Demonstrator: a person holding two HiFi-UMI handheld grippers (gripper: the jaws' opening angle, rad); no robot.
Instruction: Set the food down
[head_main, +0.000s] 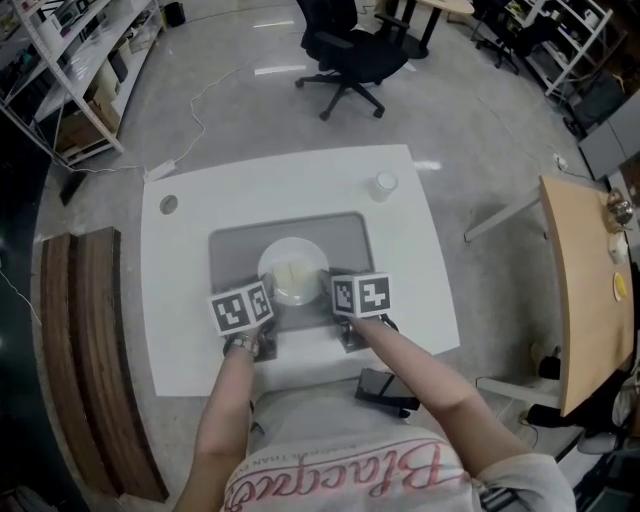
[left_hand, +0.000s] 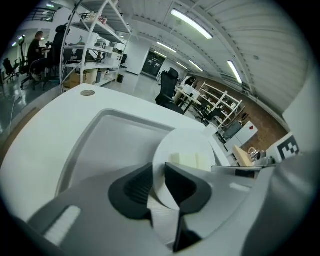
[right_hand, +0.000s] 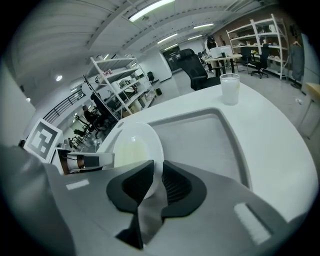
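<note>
A white plate (head_main: 293, 270) holding pale yellow food (head_main: 290, 273) sits over the grey tray (head_main: 235, 250) in the middle of the white table (head_main: 190, 300). My left gripper (head_main: 262, 322) is shut on the plate's left rim (left_hand: 159, 182), with the food (left_hand: 189, 161) just beyond its jaws. My right gripper (head_main: 338, 318) is shut on the plate's right rim (right_hand: 156, 172); the plate (right_hand: 135, 145) tilts up in its view. The fingertips are hidden under the marker cubes in the head view.
A clear plastic cup (head_main: 383, 186) stands at the table's far right, also the cup (right_hand: 230, 88) beyond the tray (right_hand: 200, 140). A round hole cover (head_main: 168, 204) is at far left. Wooden bench (head_main: 85, 340) lies left; office chair (head_main: 350, 55) stands beyond the table.
</note>
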